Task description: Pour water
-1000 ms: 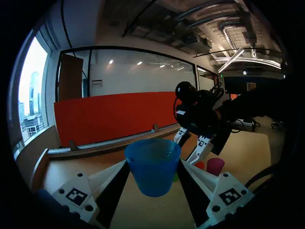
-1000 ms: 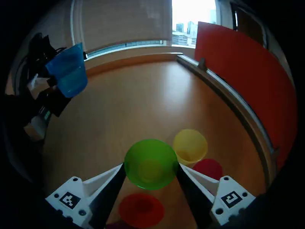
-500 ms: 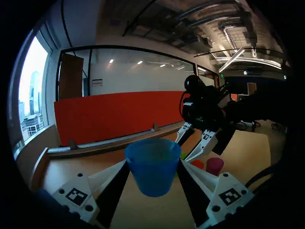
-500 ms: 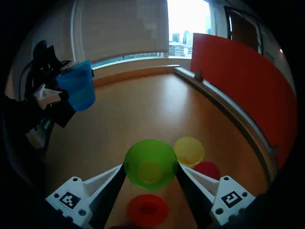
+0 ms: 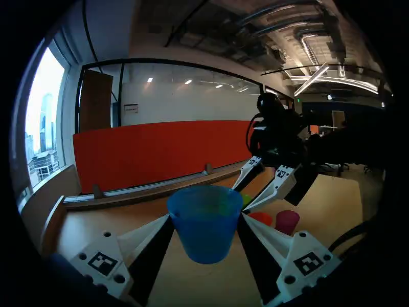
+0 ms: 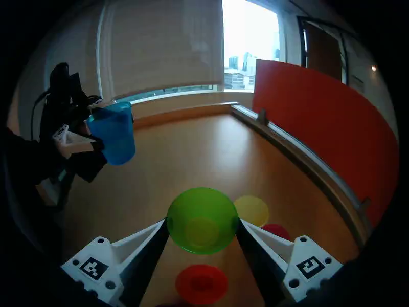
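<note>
My left gripper (image 5: 205, 233) is shut on a blue cup (image 5: 205, 228), held upright above the wooden table (image 5: 204, 284). In the right gripper view my right gripper (image 6: 202, 227) is shut on a green cup (image 6: 203, 220), its mouth facing the camera, lifted above the table. The blue cup (image 6: 113, 132) and the left gripper (image 6: 97, 138) appear at the left there, higher up. The right gripper (image 5: 266, 181) hangs in the air at the right of the left gripper view, a sliver of the green cup (image 5: 246, 199) between its fingers.
On the table (image 6: 168, 153) below the green cup stand a yellow cup (image 6: 251, 210), a dark red cup (image 6: 276, 231) and an orange-red cup (image 6: 201, 284). A pink cup (image 5: 287, 221) and an orange cup (image 5: 262, 218) stand at the right. A red partition (image 6: 327, 128) borders the table.
The right gripper has risen with the green cup, so the cups on the table look smaller. The blue cup has come closer to the green cup and stands more upright.
</note>
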A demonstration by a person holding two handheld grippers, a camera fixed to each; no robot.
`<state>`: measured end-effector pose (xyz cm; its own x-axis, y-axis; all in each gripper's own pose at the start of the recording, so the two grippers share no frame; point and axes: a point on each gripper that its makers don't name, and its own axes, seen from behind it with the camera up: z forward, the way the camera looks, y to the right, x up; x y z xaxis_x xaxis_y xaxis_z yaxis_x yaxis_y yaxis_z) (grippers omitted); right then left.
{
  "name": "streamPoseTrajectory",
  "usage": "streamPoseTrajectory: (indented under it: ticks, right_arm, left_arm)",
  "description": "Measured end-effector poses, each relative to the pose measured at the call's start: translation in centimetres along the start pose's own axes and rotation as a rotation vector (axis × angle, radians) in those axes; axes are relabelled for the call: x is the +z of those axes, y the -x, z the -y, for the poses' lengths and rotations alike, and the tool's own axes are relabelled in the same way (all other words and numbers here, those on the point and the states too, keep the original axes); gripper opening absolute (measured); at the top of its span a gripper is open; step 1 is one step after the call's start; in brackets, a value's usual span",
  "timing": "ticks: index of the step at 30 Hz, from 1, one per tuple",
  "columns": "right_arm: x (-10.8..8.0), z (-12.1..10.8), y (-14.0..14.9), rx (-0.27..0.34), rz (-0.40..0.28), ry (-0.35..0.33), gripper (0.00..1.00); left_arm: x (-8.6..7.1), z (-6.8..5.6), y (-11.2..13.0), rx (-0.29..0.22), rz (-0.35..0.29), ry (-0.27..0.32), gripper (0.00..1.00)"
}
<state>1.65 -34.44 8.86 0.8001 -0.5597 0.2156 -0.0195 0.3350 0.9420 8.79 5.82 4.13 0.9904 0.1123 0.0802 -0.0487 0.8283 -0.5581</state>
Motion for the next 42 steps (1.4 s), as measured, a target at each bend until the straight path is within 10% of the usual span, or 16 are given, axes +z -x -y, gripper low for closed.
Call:
streamPoseTrajectory:
  ticks: [42]
  right_arm:
    - [-4.9, 0.8, -4.9, -0.019, -0.319, 0.053, 0.93]
  left_arm:
    - [0.6, -1.2, -0.6, 0.001, 0.007, 0.008, 0.82]
